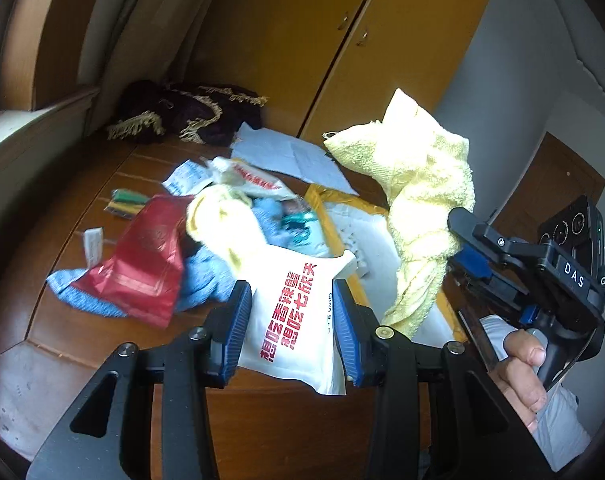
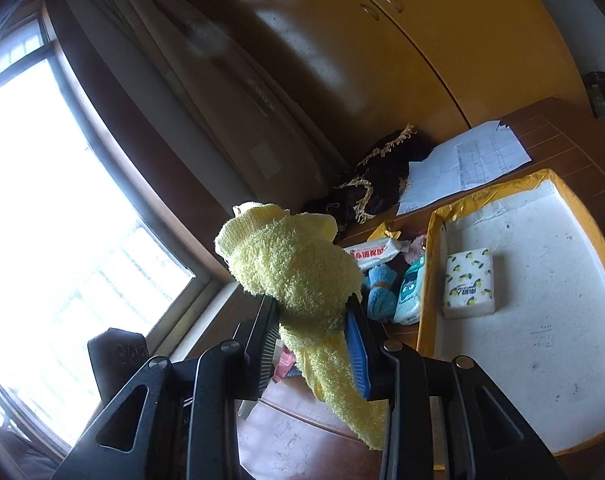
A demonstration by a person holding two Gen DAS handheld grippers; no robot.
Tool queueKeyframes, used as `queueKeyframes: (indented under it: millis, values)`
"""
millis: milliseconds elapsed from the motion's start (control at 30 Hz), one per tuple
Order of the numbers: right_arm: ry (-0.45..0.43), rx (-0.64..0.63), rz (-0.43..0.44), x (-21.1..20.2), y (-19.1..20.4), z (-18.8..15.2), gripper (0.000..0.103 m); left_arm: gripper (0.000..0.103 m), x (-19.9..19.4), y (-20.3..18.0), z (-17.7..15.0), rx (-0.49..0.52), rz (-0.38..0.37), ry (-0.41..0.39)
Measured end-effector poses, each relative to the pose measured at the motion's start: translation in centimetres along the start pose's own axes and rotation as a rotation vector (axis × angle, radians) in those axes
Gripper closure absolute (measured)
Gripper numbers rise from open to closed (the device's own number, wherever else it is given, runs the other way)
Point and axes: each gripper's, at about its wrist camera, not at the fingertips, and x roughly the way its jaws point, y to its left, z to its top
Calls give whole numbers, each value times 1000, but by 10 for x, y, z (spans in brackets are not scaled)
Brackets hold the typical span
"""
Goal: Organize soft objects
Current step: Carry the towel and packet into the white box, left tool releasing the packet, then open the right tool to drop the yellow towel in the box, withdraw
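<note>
1. Our right claw (image 2: 314, 316) is clamped on a pale yellow towel (image 2: 294, 276); the cloth bunches above the blue pads (image 2: 356, 344) and a twisted tail hangs down below them.
2. In the left wrist view the same yellow towel (image 1: 422, 208) is held up in the air, above the tabletop (image 1: 82, 216), to the right of the heap, with a hand (image 1: 522, 368) gripping the handle of the right claw (image 1: 460, 226).
3. Our left claw (image 1: 294, 328) stands wide, with a white bag printed with red characters (image 1: 294, 312) showing between its two pads; we cannot tell whether the pads touch it.
4. Behind that bag lies the heap of soft things: a red foil pouch (image 1: 142, 264) over a blue cloth (image 1: 206, 276), and another yellow cloth (image 1: 218, 216) on top.
5. The tray with yellow rim (image 2: 430, 264) sits on the tabletop just beside the heap; a white tissue pack with lemon print (image 2: 468, 282) lies inside it near the left wall.
6. Just outside the tray we see a blue fluffy cloth (image 2: 382, 288) and a pale green tissue pack (image 2: 410, 292) leaning on the rim.
7. Further back lie sheets of paper (image 2: 462, 160) and a dark fringed cloth (image 2: 378, 176), near the yellow wardrobe (image 1: 342, 40).
</note>
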Motion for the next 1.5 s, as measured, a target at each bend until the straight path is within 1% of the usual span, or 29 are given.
queueKeyframes:
  millis: [67, 167, 200, 267, 300, 367, 467, 533, 633, 733, 767, 833, 900, 1000, 1033, 1100, 1167, 1200, 1267, 1300, 1333, 1367, 1433, 1500]
  values:
    - [-34, 14, -30, -16, -7, 11, 70, 64, 10, -24, 11, 28, -56, -5]
    - [-64, 54, -99, -36, -23, 23, 70, 64, 27, -59, 23, 72, -129, -12]
    - [-68, 69, -130, -38, -29, 25, 70, 64, 33, -69, 26, 81, -152, -8]
    - [-64, 88, -211, -39, -42, 28, 70, 64, 48, -86, 30, 105, -171, 4]
    - [-51, 102, -255, -37, -50, 28, 70, 64, 56, -93, 30, 116, -171, 15]
    - [-26, 140, -303, -29, -68, 28, 70, 64, 74, -102, 29, 125, -167, 55]
    - [13, 170, -402, -13, -92, 24, 70, 64, 104, -111, 23, 148, -115, 115]
    - [38, 148, -481, -2, -100, 21, 70, 64, 122, -112, 14, 156, -81, 165]
    - [75, 117, -566, 11, -108, 17, 70, 64, 143, -113, 1, 179, -35, 238]
    - [143, 142, -646, 20, -120, 13, 70, 64, 153, -116, -9, 203, -16, 265]
    - [151, 149, -656, 21, -124, 12, 70, 63, 155, -118, -11, 211, -10, 266]
    - [145, 162, -645, 21, -128, 12, 69, 63, 160, -118, -15, 224, 16, 270]
    - [145, 163, -644, 20, -130, 13, 68, 63, 165, -118, -21, 227, 28, 295]
    - [133, 169, -646, 18, -129, 12, 65, 61, 163, -121, -26, 269, 53, 275]
    - [133, 169, -646, 18, -129, 12, 65, 61, 164, -121, -26, 272, 49, 274]
    - [125, 169, -655, 19, -127, 12, 63, 54, 162, -120, -27, 273, 27, 265]
    - [113, 172, -647, 18, -124, 12, 62, 50, 161, -120, -28, 280, 16, 263]
    - [103, 174, -635, 16, -123, 12, 62, 46, 162, -118, -26, 278, 5, 260]
    - [75, 174, -602, 12, -116, 12, 60, 40, 158, -115, -25, 259, -32, 254]
    - [55, 164, -586, 10, -110, 13, 54, 38, 155, -112, -23, 239, -58, 248]
    - [35, 151, -573, 8, -103, 13, 52, 35, 150, -109, -21, 220, -81, 237]
    - [17, 128, -562, 7, -94, 13, 52, 28, 144, -106, -19, 204, -102, 222]
    - [-10, 68, -536, 6, -73, 13, 51, 26, 133, -103, -14, 201, -108, 187]
    - [-31, 19, -505, 6, -54, 13, 46, 26, 121, -94, -9, 190, -89, 154]
